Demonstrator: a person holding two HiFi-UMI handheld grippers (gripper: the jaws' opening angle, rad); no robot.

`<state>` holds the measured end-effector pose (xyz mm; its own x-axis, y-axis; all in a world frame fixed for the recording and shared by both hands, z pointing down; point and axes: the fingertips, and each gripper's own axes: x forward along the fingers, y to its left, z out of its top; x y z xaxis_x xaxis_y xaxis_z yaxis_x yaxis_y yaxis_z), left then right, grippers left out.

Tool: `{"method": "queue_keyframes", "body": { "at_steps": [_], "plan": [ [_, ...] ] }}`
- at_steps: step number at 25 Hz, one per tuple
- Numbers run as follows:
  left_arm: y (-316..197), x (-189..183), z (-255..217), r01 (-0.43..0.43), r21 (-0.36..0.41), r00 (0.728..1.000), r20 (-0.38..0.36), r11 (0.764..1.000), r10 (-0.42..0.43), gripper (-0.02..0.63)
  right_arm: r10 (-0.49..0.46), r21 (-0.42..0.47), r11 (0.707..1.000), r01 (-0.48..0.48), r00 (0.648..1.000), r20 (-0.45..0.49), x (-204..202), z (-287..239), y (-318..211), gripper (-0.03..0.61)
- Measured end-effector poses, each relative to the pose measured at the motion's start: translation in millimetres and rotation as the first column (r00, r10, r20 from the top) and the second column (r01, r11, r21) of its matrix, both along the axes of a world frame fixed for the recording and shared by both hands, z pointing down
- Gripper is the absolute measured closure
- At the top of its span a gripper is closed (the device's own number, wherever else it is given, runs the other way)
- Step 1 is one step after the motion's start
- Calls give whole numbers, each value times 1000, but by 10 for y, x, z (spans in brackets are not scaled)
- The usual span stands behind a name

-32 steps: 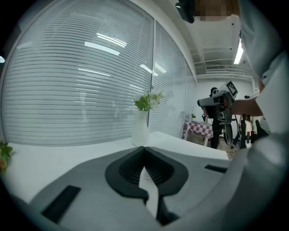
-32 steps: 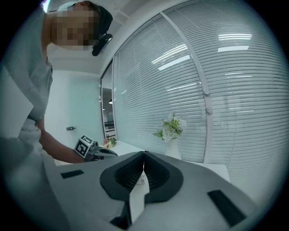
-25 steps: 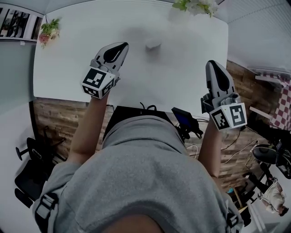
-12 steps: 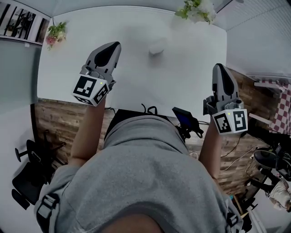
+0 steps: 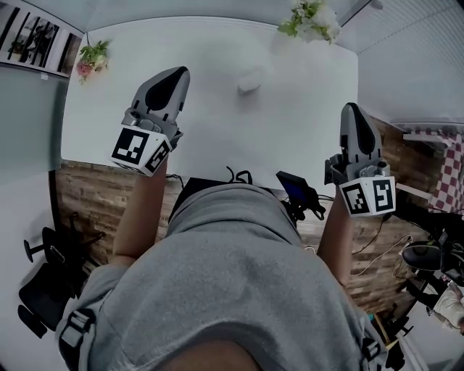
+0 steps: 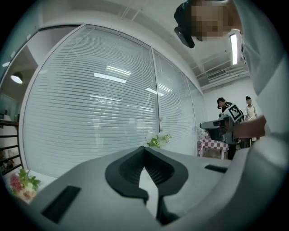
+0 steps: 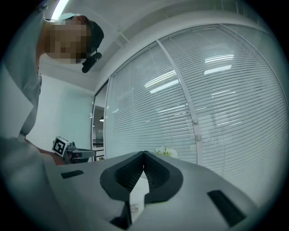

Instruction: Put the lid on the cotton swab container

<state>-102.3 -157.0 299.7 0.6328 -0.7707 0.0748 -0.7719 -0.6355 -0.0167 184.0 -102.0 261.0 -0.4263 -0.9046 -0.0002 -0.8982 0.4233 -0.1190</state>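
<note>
Left claw (image 5: 174, 77) is pressed together with nothing in it, hanging over the white worktop (image 5: 217, 123) to the left of the cotton swab container (image 5: 249, 81). Right claw (image 5: 352, 113) is likewise closed and empty, well to the right of the container and nearer the person. That container is a small pale shape on the worktop, too hazy for any detail. Beyond it a flower bunch (image 5: 312, 16) sits at the far edge.

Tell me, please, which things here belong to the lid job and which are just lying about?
Job: small white object on the table, probably the swab container; left tool and right tool, both shut, empty.
Lying about: pink flowers, white flowers, black device.
</note>
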Motion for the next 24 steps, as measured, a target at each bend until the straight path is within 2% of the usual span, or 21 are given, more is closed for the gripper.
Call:
{"method": "queue_keyframes", "body": {
  "at_steps": [24],
  "plan": [
    [-3, -117, -7, 21, 11, 1000, 22, 1000, -21, 607, 6, 25, 1000, -6, 1000, -21, -32, -108, 22, 554]
  ]
}}
